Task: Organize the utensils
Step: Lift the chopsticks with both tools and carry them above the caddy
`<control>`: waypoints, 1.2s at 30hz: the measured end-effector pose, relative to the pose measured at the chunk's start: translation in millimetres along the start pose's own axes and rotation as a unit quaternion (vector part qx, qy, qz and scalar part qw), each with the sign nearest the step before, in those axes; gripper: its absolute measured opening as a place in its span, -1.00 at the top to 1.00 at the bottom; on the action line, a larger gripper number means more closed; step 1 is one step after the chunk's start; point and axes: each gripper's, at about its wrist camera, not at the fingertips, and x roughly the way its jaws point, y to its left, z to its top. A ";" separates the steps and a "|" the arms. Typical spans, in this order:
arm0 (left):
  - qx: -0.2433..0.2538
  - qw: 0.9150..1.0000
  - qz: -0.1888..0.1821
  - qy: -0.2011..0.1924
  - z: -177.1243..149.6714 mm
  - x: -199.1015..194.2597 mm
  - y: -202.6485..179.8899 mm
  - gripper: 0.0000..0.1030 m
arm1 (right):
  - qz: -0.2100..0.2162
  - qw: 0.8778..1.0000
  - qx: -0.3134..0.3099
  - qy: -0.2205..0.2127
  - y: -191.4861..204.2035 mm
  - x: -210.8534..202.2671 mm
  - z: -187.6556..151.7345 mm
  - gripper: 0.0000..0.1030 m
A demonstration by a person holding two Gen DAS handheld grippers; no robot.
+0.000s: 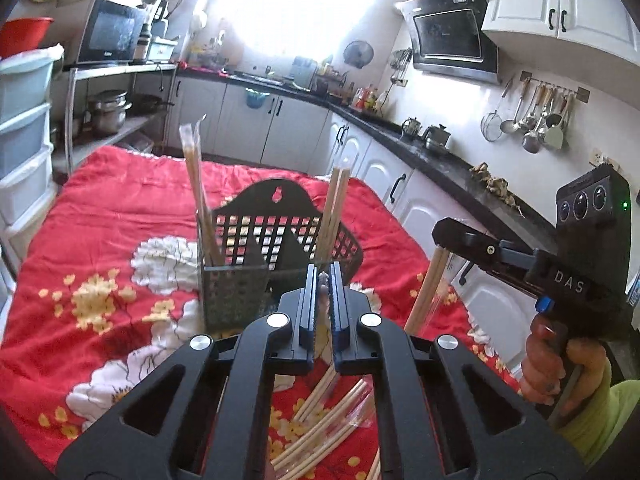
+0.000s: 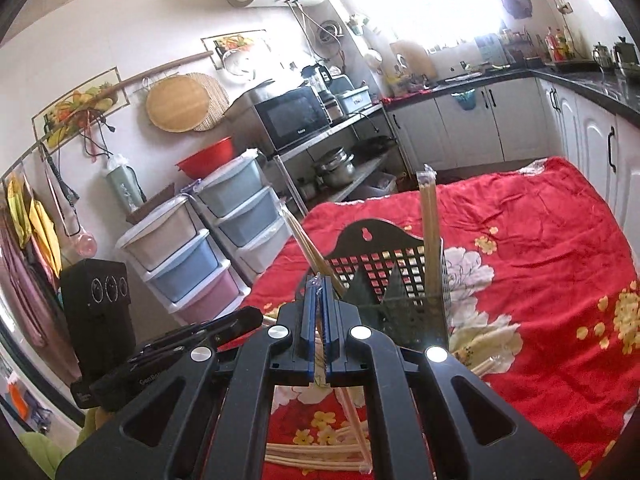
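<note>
1. The left claw (image 1: 323, 276) is closed on a wrapped pair of chopsticks (image 1: 320, 390), which hangs below its pads.
2. The right claw (image 2: 319, 286) is likewise clamped on another wrapped chopstick pair (image 2: 352, 412), held by its upper end.
3. The black utensil basket (image 1: 280, 240) stands on the red floral cloth (image 1: 100, 220) of the table, just ahead, with pairs already upright in it.
4. Loose chopsticks (image 1: 320, 436) are left lying on the cloth.
5. Each pair is best raised clear of the rim, tipped vertical, then lowered into a compartment before release.
</note>
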 end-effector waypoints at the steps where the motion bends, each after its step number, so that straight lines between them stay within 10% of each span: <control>1: 0.003 1.000 -0.001 -0.002 2.4 -0.8 -1.9 0.95 | 0.001 1.000 -0.003 -0.003 1.7 -1.3 2.2 0.94; 36: 0.016 0.990 0.042 -0.135 86.9 -62.8 -5.7 0.94 | -0.001 0.992 -0.057 -0.110 28.3 -24.1 102.8 0.95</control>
